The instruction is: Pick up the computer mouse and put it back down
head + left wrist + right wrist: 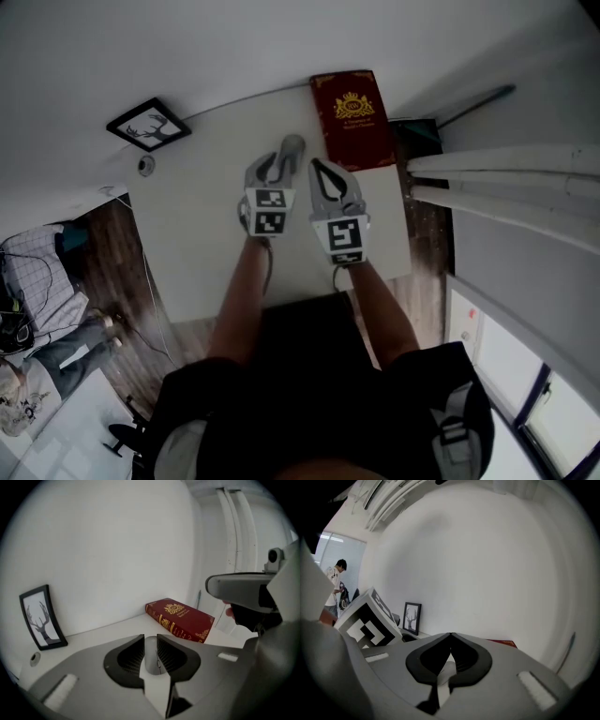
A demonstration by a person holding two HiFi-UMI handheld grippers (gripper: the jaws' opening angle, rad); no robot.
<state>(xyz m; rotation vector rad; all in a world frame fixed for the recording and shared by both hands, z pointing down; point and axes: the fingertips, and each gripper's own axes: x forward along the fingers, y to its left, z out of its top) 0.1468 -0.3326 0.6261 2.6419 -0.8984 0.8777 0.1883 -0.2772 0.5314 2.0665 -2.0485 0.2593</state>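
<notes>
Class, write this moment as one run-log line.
left gripper: shut on computer mouse | right gripper: shut, empty | red book: on table

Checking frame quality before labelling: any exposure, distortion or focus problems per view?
Head view: dim, fisheye-bent table edges, red book distinct. Left gripper view: black corners, book sharp, computer mouse in the left claw softer. Right gripper view: black corners, evenly bright wall, bright window upper left.
</notes>
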